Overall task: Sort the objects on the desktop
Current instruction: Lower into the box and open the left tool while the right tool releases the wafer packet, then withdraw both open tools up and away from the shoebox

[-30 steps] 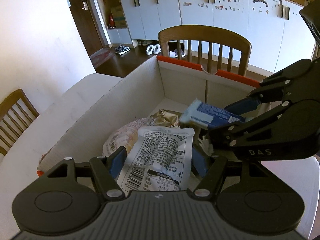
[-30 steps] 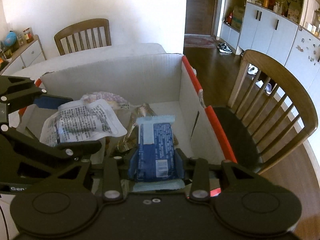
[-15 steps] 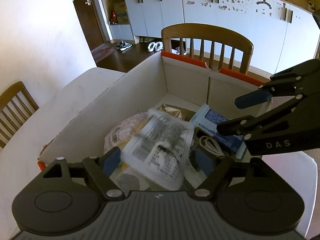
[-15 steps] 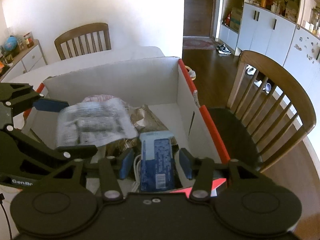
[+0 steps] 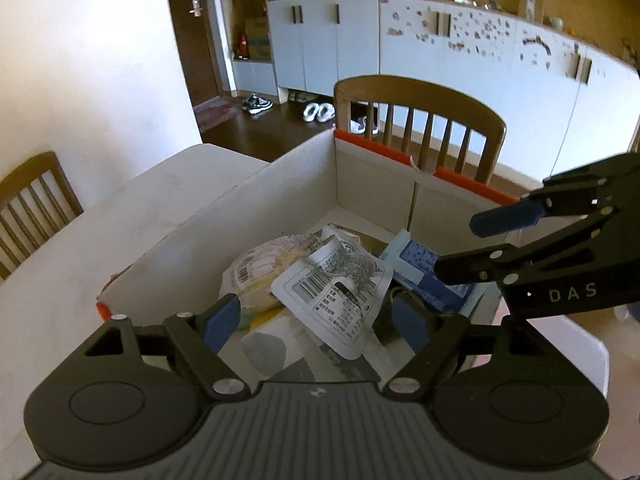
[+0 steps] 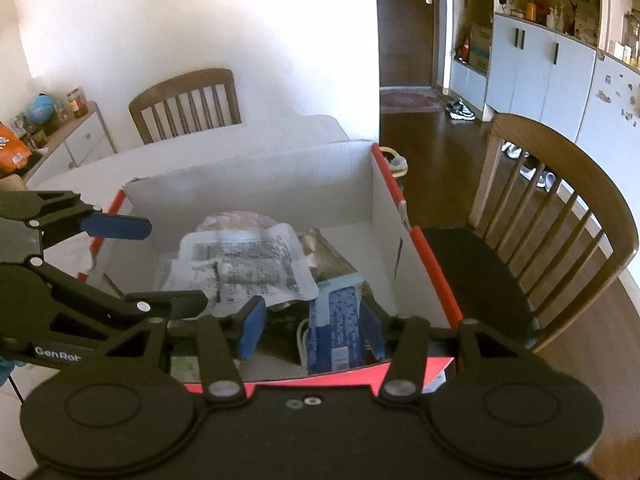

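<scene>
Left wrist view looks down into the cardboard box (image 5: 304, 184), the biggest thing in play, standing on the white table (image 5: 120, 216) with a wooden chair (image 5: 416, 108) behind its far wall. Inside, a white printed pouch (image 5: 340, 288) lies loose on top of the heap, its long axis slanting from near to far, directly below and ahead of the left gripper (image 5: 316, 318); that gripper's jaws have just been opening, stand wide apart, and the pouch lies below their line, untouched. To the pouch's right lies the blue packet (image 5: 430, 276), under the right gripper (image 5: 472, 246), which is the nearer of the two to it. Right wrist view shows what the first cannot: the blue packet (image 6: 338, 318) lies lengthwise along the right gripper's (image 6: 314, 330) pointing line, between pads that have just been opening and appear clear of its sides, with a white cord (image 6: 303, 330) beside it. Both items seem delivered, so any next pick likely lies outside the box.
</scene>
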{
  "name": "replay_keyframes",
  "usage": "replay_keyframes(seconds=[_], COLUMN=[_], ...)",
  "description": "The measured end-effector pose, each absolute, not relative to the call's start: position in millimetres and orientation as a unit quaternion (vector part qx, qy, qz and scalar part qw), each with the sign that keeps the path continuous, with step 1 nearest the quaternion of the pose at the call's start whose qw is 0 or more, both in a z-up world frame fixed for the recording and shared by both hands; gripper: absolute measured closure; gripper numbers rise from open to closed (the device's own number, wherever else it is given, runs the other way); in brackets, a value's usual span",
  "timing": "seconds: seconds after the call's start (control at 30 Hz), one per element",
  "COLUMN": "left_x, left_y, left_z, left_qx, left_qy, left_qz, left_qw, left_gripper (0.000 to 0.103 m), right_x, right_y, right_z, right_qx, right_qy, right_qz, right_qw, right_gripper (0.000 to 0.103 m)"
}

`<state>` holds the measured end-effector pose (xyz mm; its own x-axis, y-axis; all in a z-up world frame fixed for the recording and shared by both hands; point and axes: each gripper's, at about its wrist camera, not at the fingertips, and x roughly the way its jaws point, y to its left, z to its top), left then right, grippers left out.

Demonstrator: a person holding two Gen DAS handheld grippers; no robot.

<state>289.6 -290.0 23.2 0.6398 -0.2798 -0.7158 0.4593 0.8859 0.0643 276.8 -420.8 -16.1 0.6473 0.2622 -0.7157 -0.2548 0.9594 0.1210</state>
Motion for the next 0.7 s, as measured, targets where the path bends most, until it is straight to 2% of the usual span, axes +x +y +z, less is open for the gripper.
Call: replay_keyframes(seconds=[0.17, 0.3, 0.43, 0.7], left_x=[276.9, 266.4, 255.7, 237.8], left_y=[-279.1, -271.2, -261.8, -245.8], left_z=[34.6, 42.5, 48.3, 52.6], left_qx=[0.095, 0.077, 0.055, 0.026], left_qy=[0.361, 0.357, 0.357, 0.36], left_qz=[-0.201, -0.192, -0.184, -0.165], left_qw=[0.906, 0.911, 0.914, 0.918], left_gripper=[0.016, 0.013, 0.0, 0.0], right_x=[268.4, 261.8, 253.4, 238.5], right_y=[-418.6, -415.6, -411.5, -406.8], right_z=[-5.7, 4.3, 11.7, 24.0], right_qx=[0.008, 0.008, 0.009, 0.008], right_qy=[0.382, 0.37, 0.361, 0.35], right_qz=[0.153, 0.162, 0.172, 0.19], right_qw=[0.912, 0.915, 0.916, 0.917], right_gripper=[0.041, 0.039, 0.036, 0.023])
